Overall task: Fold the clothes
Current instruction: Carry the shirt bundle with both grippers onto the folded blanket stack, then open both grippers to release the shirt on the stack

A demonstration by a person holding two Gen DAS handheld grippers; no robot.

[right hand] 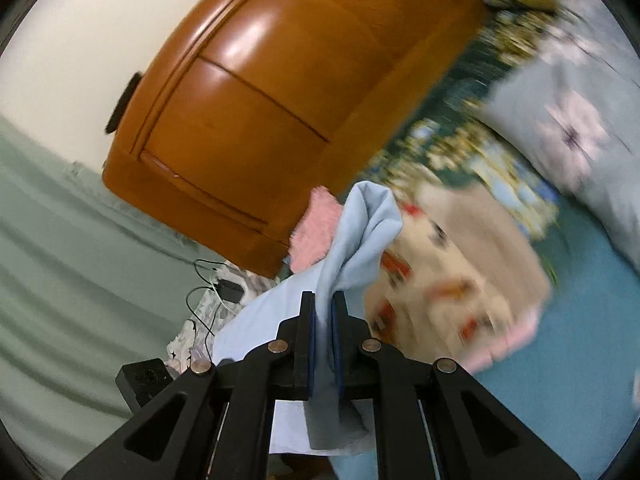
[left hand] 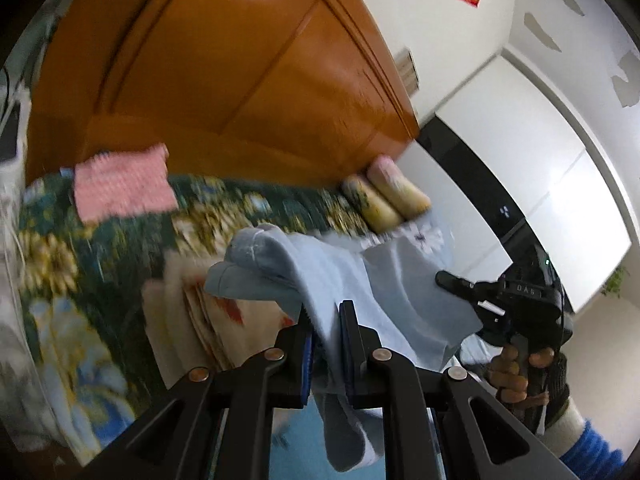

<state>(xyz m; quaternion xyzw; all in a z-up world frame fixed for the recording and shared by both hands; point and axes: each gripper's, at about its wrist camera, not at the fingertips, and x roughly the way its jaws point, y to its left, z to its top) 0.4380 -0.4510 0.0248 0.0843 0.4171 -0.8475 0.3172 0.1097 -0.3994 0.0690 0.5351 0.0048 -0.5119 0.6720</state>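
Observation:
A light blue garment [left hand: 320,276] hangs in the air above the bed, pinched at two places. My left gripper [left hand: 326,308] is shut on one bunched edge of it. In the left wrist view the right gripper [left hand: 452,282] shows at the right, held by a hand [left hand: 516,372], and bites the far edge of the cloth. In the right wrist view my right gripper [right hand: 323,300] is shut on the light blue garment [right hand: 360,236], which rises in folds above the jaws and drapes below them. Both views are blurred by motion.
Beneath lies a bed with a floral green cover [left hand: 120,240]. On it rest a folded pink towel [left hand: 124,184], a folded beige patterned garment [right hand: 460,264] and rolled pillows [left hand: 384,200]. An orange wooden headboard [left hand: 220,60] stands behind. A charger with cables [right hand: 230,290] sits beside the bed.

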